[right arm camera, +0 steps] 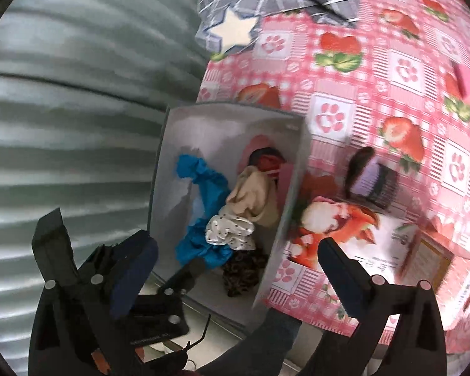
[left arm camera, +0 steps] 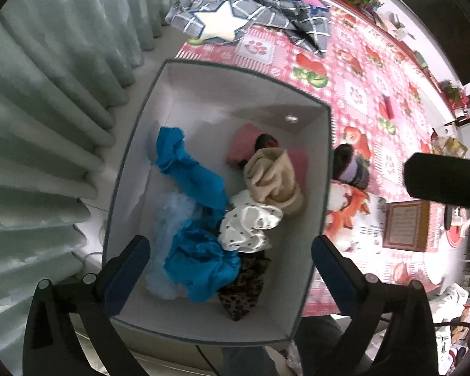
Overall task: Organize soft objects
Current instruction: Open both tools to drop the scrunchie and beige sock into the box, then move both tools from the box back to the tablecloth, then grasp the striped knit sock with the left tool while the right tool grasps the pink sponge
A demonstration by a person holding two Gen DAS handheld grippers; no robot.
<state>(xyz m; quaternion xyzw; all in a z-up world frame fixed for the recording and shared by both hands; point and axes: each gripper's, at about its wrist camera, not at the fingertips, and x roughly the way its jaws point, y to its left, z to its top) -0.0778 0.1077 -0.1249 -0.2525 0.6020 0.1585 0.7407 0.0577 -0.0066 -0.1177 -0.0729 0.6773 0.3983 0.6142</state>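
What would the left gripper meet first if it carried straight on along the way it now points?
Probably the blue cloth heaped in the white box: the open left gripper points down into it, with nothing between its jaws. Depth is unclear, so the spotted white fabric alongside could come first.

The left tongs (left arm camera: 230, 258) hang wide apart, nothing between them, above an open white rectangular storage box with a dark rim (left arm camera: 203, 100). Inside lie a crumpled bright blue cloth (left arm camera: 191, 169), a beige knitted garment (left arm camera: 272, 175), a white satin piece with small dark dots (left arm camera: 250, 227), a leopard-print fabric (left arm camera: 244, 285) and a pink item (left arm camera: 244, 139) at the far end. To the right, a pink strawberry-patterned cloth covers the surface (left arm camera: 360, 72). Pale pleated curtains (left arm camera: 47, 94) fill the left.
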